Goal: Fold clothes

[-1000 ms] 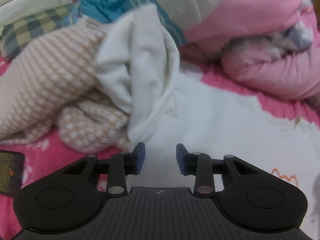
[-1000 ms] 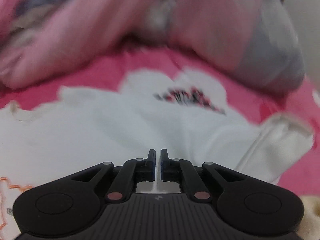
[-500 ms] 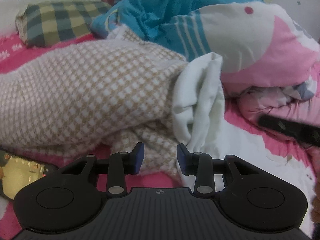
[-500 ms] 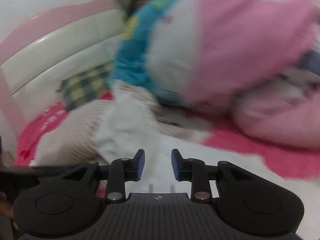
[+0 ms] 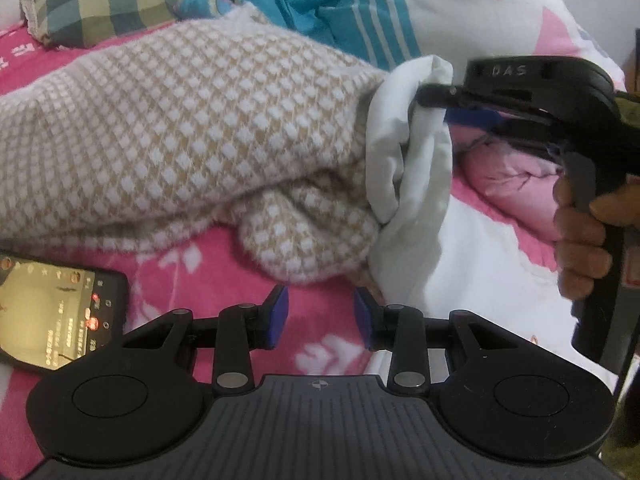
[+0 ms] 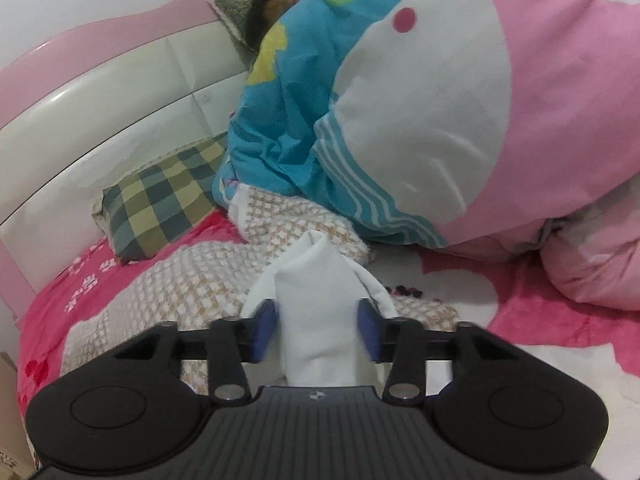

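We see the white garment (image 5: 416,184) bunched upright on the bed (image 5: 328,340), leaning against a beige checked blanket (image 5: 192,120). Our right hand-held gripper (image 6: 316,330) has its blue pads spread wide with a fold of the white cloth standing between them — whether the pads touch it we cannot tell. Our left hand-held gripper (image 5: 321,316) hangs with fingers apart over the pink sheet, gripping nothing. A phone (image 5: 52,312) lies lit at the left — no containers here. A hand (image 5: 580,240) grips the right tool's handle.
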A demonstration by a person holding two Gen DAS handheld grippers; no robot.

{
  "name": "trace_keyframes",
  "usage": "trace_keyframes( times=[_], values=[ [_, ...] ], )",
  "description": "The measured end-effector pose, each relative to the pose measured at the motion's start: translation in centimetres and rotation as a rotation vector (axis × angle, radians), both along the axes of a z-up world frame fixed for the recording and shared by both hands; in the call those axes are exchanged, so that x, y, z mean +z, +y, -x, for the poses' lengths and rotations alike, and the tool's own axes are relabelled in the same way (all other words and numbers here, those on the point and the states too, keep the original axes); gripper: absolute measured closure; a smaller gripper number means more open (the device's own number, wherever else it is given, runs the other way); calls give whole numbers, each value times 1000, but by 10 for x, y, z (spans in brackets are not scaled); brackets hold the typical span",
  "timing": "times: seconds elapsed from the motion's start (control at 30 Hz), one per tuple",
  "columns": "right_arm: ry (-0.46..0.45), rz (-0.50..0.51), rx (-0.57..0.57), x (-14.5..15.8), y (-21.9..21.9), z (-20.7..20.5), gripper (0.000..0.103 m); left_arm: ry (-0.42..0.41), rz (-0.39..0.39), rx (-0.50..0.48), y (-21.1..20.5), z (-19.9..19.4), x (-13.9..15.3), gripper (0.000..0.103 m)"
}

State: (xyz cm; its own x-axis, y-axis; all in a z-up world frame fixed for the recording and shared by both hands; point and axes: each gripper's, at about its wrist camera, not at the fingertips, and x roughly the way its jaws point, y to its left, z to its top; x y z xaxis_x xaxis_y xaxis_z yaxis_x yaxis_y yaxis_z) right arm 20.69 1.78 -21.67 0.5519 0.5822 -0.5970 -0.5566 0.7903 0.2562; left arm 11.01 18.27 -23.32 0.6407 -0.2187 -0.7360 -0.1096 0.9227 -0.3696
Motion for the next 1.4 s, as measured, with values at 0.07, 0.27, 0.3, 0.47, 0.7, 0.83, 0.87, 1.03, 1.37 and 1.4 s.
trace_keyframes(
  times=[0.07,0.27,0.3,0.47,0.7,0.83,0.87,1.03,1.37,1.4],
  values=[
    [6,-12,-4,-1,-2,0,99,1,3,-3,-1,1,0,67],
    [37,-163,-45,18,-52,12,99,-17,22,-28,-8,-2,5,67],
    [45,-185,-71,22,-67,17,99,-22,24,-35,-10,-3,6,67],
    [145,-190,-243,14,-141,42,97,-42,31,-98,-24,-12,9,67],
    [357,132,-442,-49,-189,50,74,2,-16,-179,-48,-19,-3,67],
    [249,108,-361,-30,-175,51,74,19,-50,-215,-59,-19,-10,67],
    [214,106,-312,-22,-164,50,73,24,-58,-224,-61,-19,-12,67],
    [71,139,-89,-13,-102,26,54,45,-100,-268,-74,-18,-20,67],
    [70,294,147,-70,-15,-37,61,52,-109,-290,-75,-14,-32,67],
    [80,288,147,-72,-15,-39,82,49,-113,-296,-75,-15,-32,67]
  ],
)
